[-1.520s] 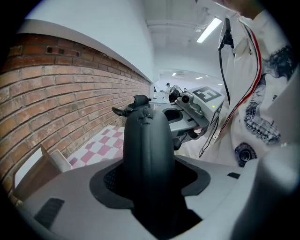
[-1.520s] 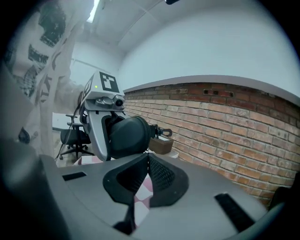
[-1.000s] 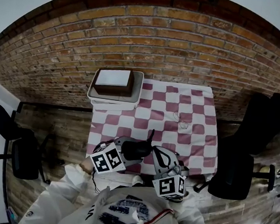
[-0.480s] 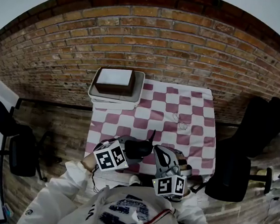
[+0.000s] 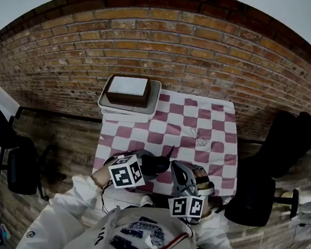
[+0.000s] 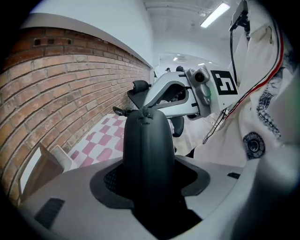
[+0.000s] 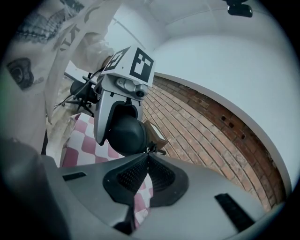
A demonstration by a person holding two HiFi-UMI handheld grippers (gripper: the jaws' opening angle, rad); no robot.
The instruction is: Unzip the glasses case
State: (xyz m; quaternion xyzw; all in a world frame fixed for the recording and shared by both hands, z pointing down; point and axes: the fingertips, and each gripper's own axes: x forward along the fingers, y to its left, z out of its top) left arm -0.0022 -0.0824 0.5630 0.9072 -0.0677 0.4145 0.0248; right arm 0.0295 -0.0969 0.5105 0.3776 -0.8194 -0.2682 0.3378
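My left gripper (image 5: 149, 165) is shut on the black glasses case (image 5: 155, 164), which it holds above the near edge of the checked table (image 5: 200, 116). In the left gripper view the case (image 6: 147, 150) stands upright between the pads of the left gripper (image 6: 150, 180), zip seam on top. My right gripper (image 5: 172, 166) meets the case's end from the right. Its jaws are shut, the tips of the right gripper (image 7: 149, 153) pinching the small zipper pull (image 7: 153, 149) beside the case (image 7: 125, 133). A thin black strap (image 5: 169, 151) sticks up from the case.
A white tray (image 5: 106, 108) holding a brown box (image 5: 127, 90) sits at the table's far left corner. A small wiry object (image 5: 201, 137) lies on the cloth. Black chairs stand at the right (image 5: 267, 188) and left (image 5: 21, 168); a brick wall (image 5: 207, 55) lies beyond.
The right gripper has rolled about its own axis while staying at the case's end. The left gripper and case have shifted only slightly.
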